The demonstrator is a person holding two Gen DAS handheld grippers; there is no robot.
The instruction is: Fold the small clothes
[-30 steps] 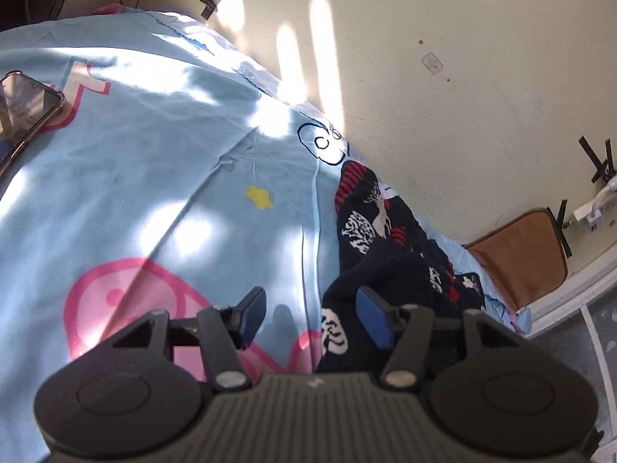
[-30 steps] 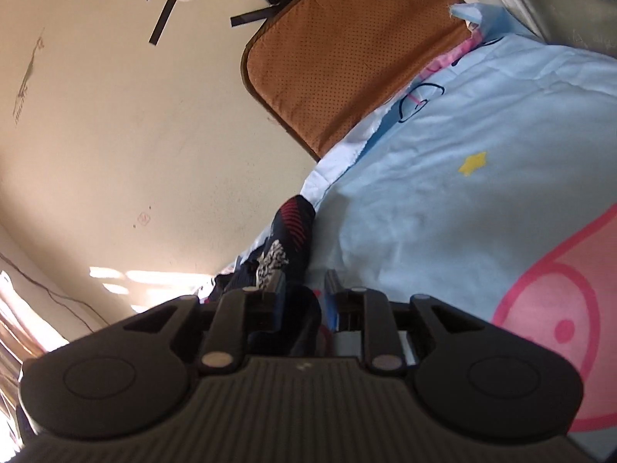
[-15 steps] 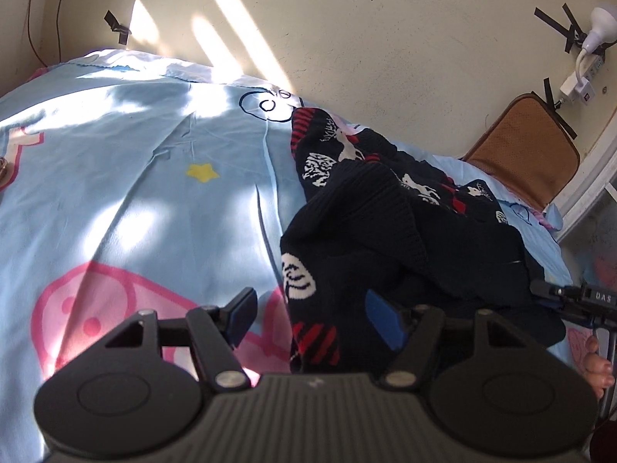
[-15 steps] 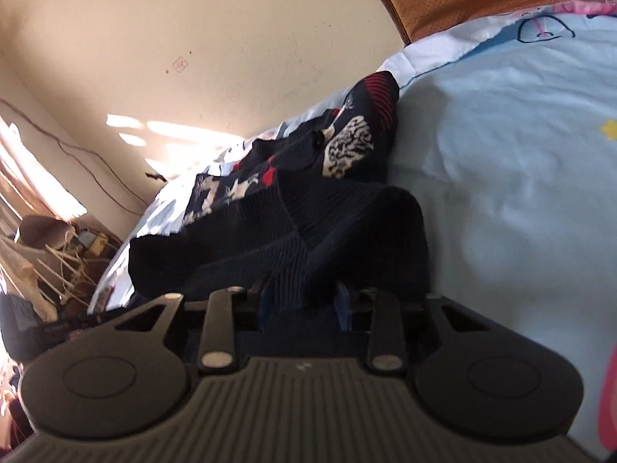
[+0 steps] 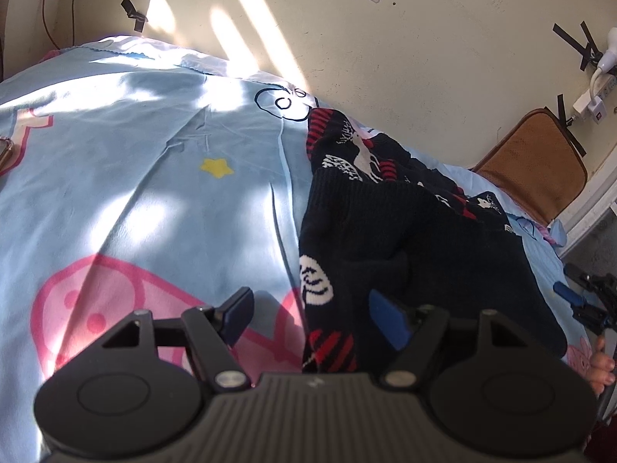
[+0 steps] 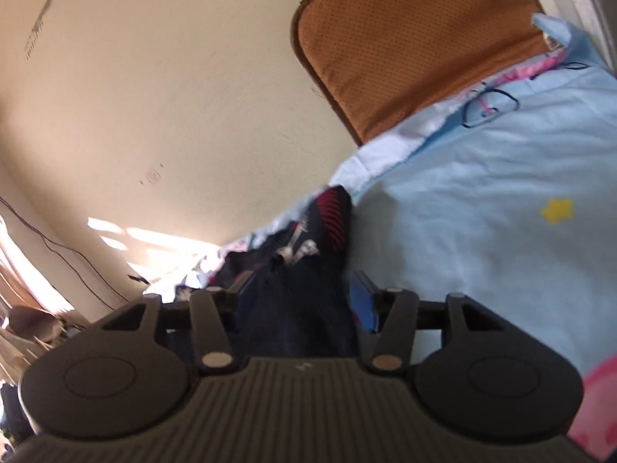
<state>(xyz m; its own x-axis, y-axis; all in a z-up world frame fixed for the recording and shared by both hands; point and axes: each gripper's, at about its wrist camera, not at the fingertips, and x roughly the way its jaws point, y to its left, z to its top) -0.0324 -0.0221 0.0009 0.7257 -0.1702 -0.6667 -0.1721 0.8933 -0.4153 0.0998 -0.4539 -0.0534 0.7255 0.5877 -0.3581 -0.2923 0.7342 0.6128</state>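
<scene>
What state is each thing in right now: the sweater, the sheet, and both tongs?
Sweater: crumpled in a loose heap on the bed, not yet folded flat.
Sheet: spread over the bed, lightly creased.
Left tongs: opening, sweater edge between the pads, not pinched.
Right tongs: opening, dark knit between the pads, not pressed.
Cushion: leaning against the wall.

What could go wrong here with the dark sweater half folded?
The right tongs are opening with the dark knitted sweater with red and white patterns between them, so the fold may slump. The opening left tongs straddle its hem; the bunched layers may snag a pad.
</scene>
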